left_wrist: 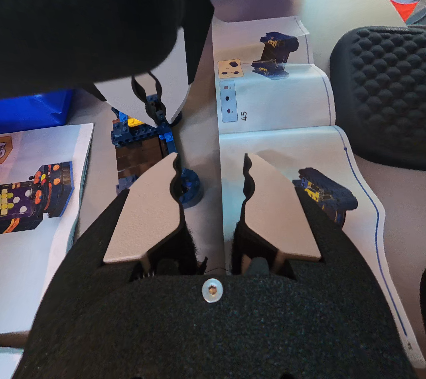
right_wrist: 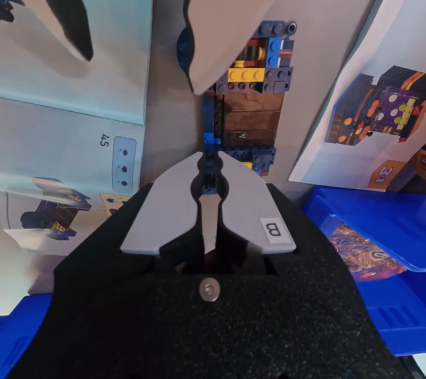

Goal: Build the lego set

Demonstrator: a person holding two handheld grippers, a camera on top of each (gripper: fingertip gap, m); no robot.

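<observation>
One brick model (right_wrist: 249,112) flat on bench (right_wrist: 175,114), long axis along right gripper (right_wrist: 211,158); jaws clamped on its blue edge strip; left gripper (left_wrist: 211,174) jaws wide, bare; two booklets

The brick model (right_wrist: 251,114) is moulded plastic: glossy dark panels, studded blue and yellow bricks. The left tongs (left_wrist: 211,174) and right tongs (right_wrist: 211,160) have matt grey plates and black rubbery pads, above rough black felt-like housings. The instruction booklet (left_wrist: 276,100) is satiny paper. The worktop (left_wrist: 198,137) looks smooth and matt grey.
</observation>
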